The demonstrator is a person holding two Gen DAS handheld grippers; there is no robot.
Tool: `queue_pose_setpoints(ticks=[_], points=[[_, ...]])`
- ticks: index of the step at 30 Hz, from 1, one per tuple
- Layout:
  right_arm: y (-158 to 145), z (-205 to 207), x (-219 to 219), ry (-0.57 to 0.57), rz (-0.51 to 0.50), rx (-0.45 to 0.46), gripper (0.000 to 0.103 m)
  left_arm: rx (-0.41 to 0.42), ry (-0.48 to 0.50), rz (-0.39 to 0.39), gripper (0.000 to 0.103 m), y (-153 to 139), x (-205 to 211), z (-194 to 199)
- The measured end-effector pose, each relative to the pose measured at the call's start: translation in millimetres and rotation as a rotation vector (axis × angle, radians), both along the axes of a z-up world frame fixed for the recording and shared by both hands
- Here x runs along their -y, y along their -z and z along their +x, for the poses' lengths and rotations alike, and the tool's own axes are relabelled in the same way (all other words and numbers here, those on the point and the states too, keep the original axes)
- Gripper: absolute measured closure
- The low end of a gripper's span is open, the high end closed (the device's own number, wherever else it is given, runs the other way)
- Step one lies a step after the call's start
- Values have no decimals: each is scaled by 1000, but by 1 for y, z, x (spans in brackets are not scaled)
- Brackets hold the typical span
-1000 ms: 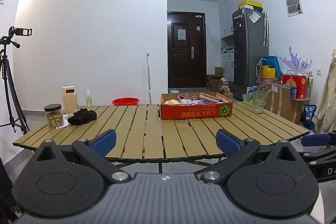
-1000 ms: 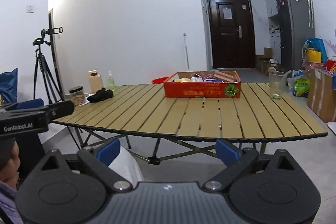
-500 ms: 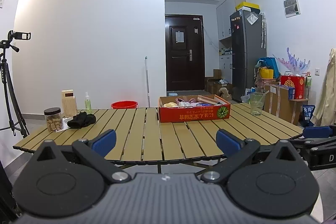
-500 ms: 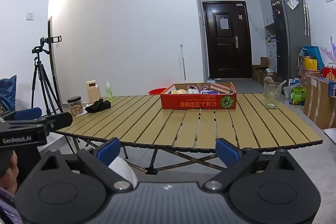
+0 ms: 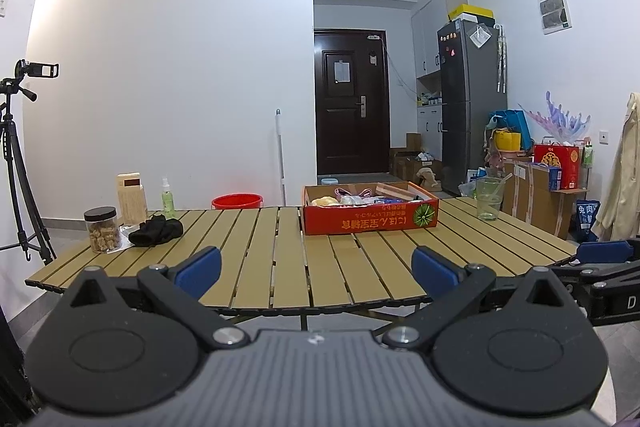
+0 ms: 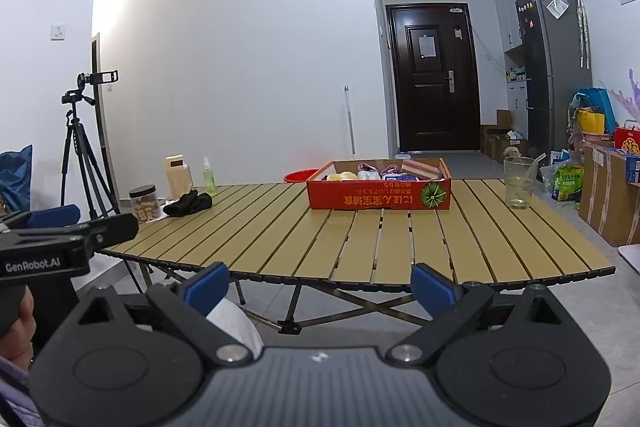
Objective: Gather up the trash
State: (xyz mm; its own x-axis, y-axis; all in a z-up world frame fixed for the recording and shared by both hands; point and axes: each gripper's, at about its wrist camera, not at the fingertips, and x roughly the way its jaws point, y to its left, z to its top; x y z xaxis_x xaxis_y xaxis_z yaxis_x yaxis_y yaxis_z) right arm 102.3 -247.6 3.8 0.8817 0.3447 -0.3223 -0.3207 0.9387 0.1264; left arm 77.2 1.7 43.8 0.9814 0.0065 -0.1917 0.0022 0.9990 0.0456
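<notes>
From where I hold both grippers, off the near edge of the table (image 5: pixel 280 267): at far left a jar (image 5: pixel 102 229) and black cloth (image 5: pixel 157 231); mid-table the red box (image 5: pixel 370 217) already holds wrappers; right, a plastic cup (image 5: pixel 489 197). Left gripper (image 5: pixel 316 269) and right gripper (image 6: pixel 320 283) stand wide open, empty. Whether collecting is done or pending, I cannot judge. Any approach should stay level over the slats.

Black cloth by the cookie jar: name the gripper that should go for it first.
Left, probably. The black cloth lies at the table's left end, nearer the open, empty left gripper. The right gripper, also open, sits toward the other end.
</notes>
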Motion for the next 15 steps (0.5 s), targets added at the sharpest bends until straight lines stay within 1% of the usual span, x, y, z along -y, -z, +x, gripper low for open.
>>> queue_pose_setpoints(ticks=[15], points=[[0,-4,-1,-2,11,32,5,2,1,-2,0,0,-1,1]])
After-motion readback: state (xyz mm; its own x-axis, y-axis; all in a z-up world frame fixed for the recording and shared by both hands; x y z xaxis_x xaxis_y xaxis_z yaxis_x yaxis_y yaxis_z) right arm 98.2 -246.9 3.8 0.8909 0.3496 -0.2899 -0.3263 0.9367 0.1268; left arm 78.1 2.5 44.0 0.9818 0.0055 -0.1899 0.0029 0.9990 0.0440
